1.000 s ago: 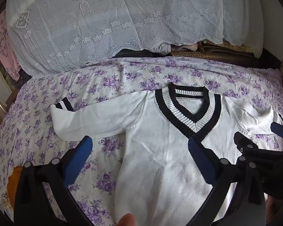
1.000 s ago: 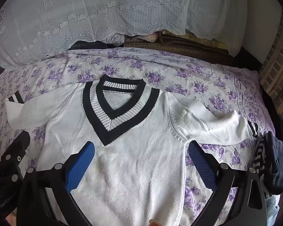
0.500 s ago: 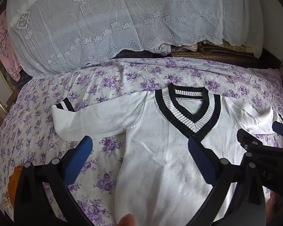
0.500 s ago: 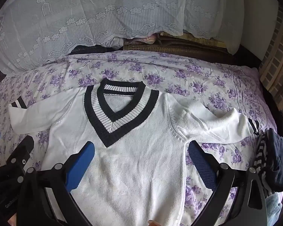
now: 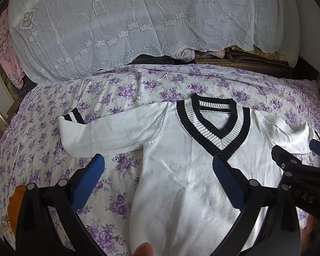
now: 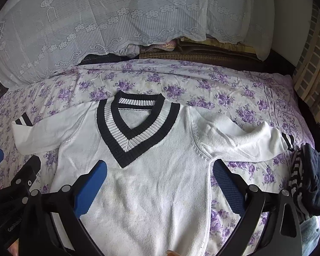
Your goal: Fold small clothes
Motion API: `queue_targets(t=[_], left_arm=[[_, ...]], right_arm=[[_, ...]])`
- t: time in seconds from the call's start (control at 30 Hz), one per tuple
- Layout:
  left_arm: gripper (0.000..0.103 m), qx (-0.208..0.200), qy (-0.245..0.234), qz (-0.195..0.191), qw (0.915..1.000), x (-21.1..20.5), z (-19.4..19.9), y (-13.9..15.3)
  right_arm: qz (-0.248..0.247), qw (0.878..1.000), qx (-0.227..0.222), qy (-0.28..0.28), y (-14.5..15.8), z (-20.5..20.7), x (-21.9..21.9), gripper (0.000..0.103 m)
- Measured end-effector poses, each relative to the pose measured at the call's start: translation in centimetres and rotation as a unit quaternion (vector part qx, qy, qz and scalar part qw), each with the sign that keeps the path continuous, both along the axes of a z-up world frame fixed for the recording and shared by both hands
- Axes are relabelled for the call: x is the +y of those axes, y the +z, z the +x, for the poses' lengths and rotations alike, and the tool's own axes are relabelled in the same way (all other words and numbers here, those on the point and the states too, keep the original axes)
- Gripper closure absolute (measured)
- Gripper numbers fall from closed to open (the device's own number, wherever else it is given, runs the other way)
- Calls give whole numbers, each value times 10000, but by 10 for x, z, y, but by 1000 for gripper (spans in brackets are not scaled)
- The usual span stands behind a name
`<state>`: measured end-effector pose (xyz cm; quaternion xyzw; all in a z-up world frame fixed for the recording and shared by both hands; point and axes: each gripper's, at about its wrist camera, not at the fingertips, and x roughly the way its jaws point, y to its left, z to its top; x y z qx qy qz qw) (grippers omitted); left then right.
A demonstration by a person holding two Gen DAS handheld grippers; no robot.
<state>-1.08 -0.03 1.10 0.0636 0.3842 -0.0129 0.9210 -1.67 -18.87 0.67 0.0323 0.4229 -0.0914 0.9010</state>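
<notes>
The white sweater's (image 6: 151, 183) hem runs out of sight beneath both tools, and its right cuff (image 6: 287, 138) is half tucked under a bunched sleeve. A dark striped garment (image 6: 309, 179) at the bed's edge is too crumpled to identify. The sweater lies flat, face up, on the floral bedspread (image 5: 53, 128), spread ahead of and below both tools. The left gripper (image 5: 157, 183) hovers over its left side with fingers wide apart, empty; the right gripper (image 6: 160, 189) hangs over the chest, likewise spread and empty.

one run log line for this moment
white knit v-neck sweater: flat, unfolded on floral bedsheet | left gripper: open | right gripper: open
</notes>
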Motion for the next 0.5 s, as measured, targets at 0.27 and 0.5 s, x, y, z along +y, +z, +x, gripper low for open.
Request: queue_targets(t=[0.27,0.5], left_arm=[[4,-2,12,-12,10000,0,0,0],[4,4,-6,4,10000,0,0,0]], right_arm=[[3,10000,-3,4,0,0,-1,3],[9,10000,1,2,-1,0,-1,3]])
